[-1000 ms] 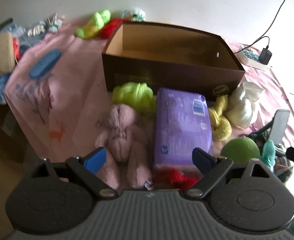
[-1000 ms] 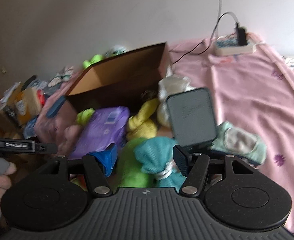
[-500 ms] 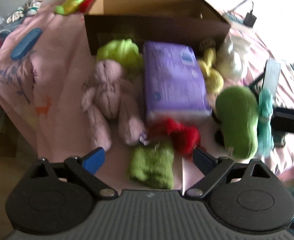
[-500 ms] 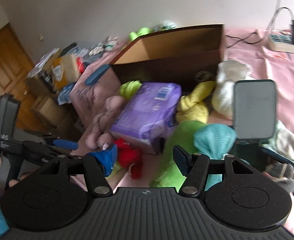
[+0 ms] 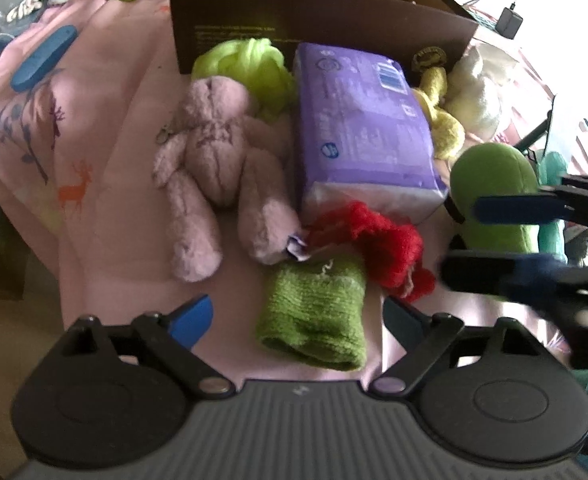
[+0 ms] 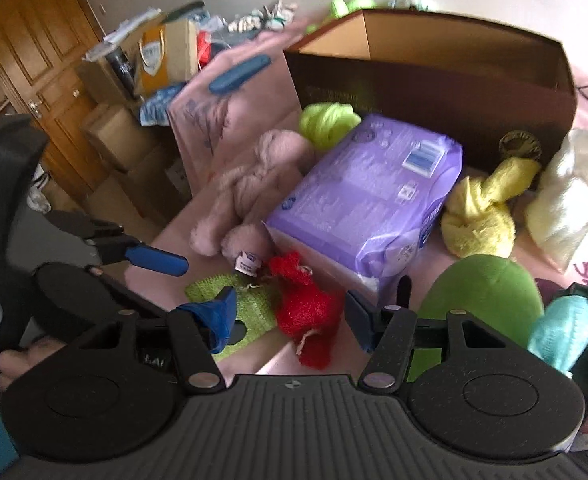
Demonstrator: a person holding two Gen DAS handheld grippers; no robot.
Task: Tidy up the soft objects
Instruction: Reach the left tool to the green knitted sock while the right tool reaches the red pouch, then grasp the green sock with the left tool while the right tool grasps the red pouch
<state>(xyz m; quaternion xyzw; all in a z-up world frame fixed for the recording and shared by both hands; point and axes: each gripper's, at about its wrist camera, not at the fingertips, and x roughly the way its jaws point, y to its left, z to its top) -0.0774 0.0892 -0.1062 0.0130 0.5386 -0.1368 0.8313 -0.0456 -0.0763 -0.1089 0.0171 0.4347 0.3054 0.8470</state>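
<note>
Your left gripper (image 5: pixel 294 316) gapes wide over the green knit cloth (image 5: pixel 314 316); your right gripper (image 6: pixel 289 316) spreads open above the red yarn (image 6: pixel 306 308), both holding nothing

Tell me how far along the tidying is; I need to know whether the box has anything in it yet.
Nothing looks done: the visible inside of the brown cardboard box is bare. Nothing is in hand; the left gripper and right gripper are both open over the green knitted piece and red knitted piece. The pink plush bear and purple tissue pack also wait outside.
</note>
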